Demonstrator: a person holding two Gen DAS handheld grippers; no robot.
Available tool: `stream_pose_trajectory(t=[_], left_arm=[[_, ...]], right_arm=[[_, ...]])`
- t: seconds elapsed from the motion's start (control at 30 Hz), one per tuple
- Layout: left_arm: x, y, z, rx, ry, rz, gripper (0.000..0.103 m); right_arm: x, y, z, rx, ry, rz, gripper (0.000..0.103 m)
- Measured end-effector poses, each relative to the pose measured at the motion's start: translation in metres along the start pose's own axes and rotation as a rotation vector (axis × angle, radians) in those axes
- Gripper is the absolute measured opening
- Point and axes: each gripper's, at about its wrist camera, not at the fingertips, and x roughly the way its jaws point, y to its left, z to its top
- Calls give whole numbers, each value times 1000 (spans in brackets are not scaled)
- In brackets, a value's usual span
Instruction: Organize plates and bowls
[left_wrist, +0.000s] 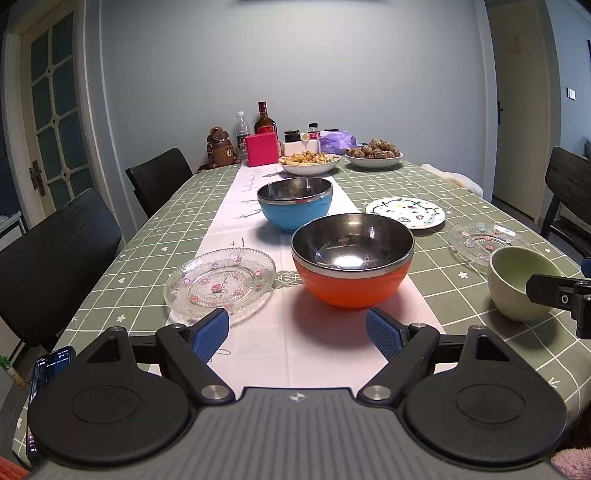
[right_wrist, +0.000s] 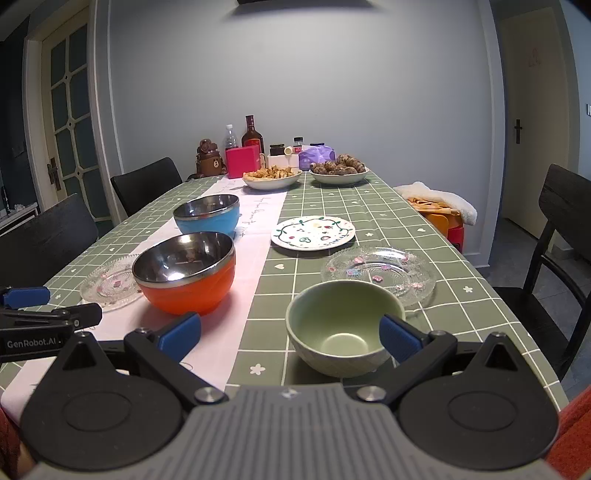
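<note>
My left gripper (left_wrist: 297, 328) is open and holds nothing, low over the white runner just short of the orange steel-lined bowl (left_wrist: 352, 258). Left of that bowl lies a glass plate (left_wrist: 219, 282), and behind it stands a blue bowl (left_wrist: 295, 205). A white patterned plate (left_wrist: 405, 212) and a second glass plate (left_wrist: 487, 242) lie to the right. My right gripper (right_wrist: 290, 334) is open too. The pale green bowl (right_wrist: 340, 325) sits just ahead of it, toward its right finger, with no pad pressing on it. The left gripper's fingers (right_wrist: 26, 295) show at the left edge of the right wrist view.
At the far end of the table (left_wrist: 461, 295) stand two dishes of food (left_wrist: 308, 162), bottles, jars and a pink box (left_wrist: 262, 149). Black chairs (left_wrist: 55, 258) line both sides. A phone (left_wrist: 48, 369) lies at the near left edge. A cloth-covered orange stool (right_wrist: 443, 210) stands to the right.
</note>
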Motion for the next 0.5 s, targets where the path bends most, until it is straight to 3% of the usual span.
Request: stream_pose_trajectory(t=[0.5], left_arm=[[2,-2,2,5,7,-3,98]], right_arm=[[3,0,-1,3,5,-4,101]])
